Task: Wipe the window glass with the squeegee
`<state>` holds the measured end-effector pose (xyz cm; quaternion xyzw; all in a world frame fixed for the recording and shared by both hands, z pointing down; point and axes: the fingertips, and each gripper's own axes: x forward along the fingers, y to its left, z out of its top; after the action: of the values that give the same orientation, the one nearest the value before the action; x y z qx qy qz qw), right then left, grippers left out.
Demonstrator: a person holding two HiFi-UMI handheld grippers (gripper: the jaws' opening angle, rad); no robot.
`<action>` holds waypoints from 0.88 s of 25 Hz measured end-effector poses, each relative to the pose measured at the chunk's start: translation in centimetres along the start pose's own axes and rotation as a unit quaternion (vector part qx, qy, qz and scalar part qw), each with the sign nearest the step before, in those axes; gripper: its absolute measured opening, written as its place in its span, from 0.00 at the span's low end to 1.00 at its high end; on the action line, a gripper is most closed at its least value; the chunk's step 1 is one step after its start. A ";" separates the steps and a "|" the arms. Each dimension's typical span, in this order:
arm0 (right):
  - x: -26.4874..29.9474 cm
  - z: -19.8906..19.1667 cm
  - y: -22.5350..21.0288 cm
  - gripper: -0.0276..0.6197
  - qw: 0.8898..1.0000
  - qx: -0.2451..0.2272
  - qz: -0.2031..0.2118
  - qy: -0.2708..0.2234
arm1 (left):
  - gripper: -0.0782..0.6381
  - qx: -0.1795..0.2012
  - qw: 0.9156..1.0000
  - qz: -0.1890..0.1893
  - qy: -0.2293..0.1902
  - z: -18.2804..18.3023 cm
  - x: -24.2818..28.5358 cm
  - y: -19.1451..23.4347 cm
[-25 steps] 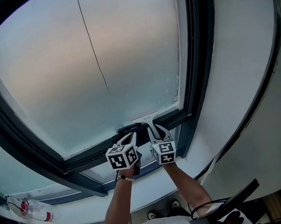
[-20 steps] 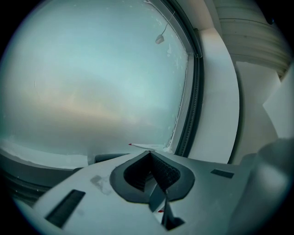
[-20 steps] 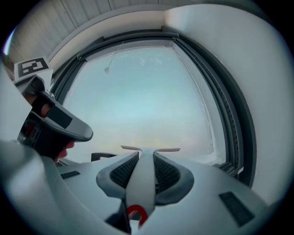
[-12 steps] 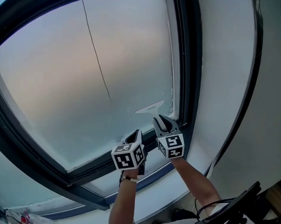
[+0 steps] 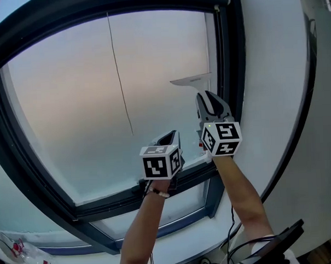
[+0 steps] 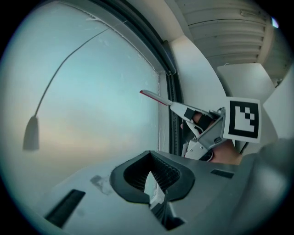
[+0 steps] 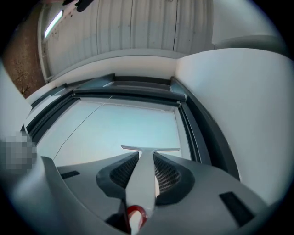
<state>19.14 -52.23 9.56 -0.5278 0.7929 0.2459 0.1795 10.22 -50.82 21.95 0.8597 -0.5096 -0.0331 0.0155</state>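
The window glass [image 5: 92,88] is frosted-looking and set in a dark frame [image 5: 231,65]. A white squeegee [image 5: 191,79] has its blade lying across the pane's right side, close to the frame. My right gripper [image 5: 208,98] is shut on the squeegee's handle [image 7: 143,176], and the blade [image 7: 149,149] spreads just past the right gripper's [image 7: 146,158] tips. My left gripper [image 5: 170,137] hovers lower and to the left, in front of the pane's lower part. Its [image 6: 149,156] tips meet; a thin white sliver shows between the pads, and what it is cannot be told. The squeegee [image 6: 156,97] shows to its right.
A thin cord [image 5: 119,76] hangs down the pane, ending in a small weight [image 6: 31,133]. A white wall [image 5: 276,96] curves round to the right of the frame. Below lie the lower frame bar [image 5: 130,198], the sill [image 5: 175,235] and a plastic bottle [image 5: 26,255] at the far left.
My right gripper has carried the squeegee from the bottom frame bar up the right side of the pane. The left gripper rose a little. The head view has tilted upward.
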 end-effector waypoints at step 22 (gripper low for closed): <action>15.1 14.5 -5.2 0.18 0.992 0.044 0.055 -0.105 | 0.11 0.028 0.996 0.038 -0.077 11.0 5.2 0.3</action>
<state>18.59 -56.78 -11.53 -0.4458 0.8076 0.2746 0.2712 11.65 -55.39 10.76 0.8345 -0.5425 -0.0850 -0.0465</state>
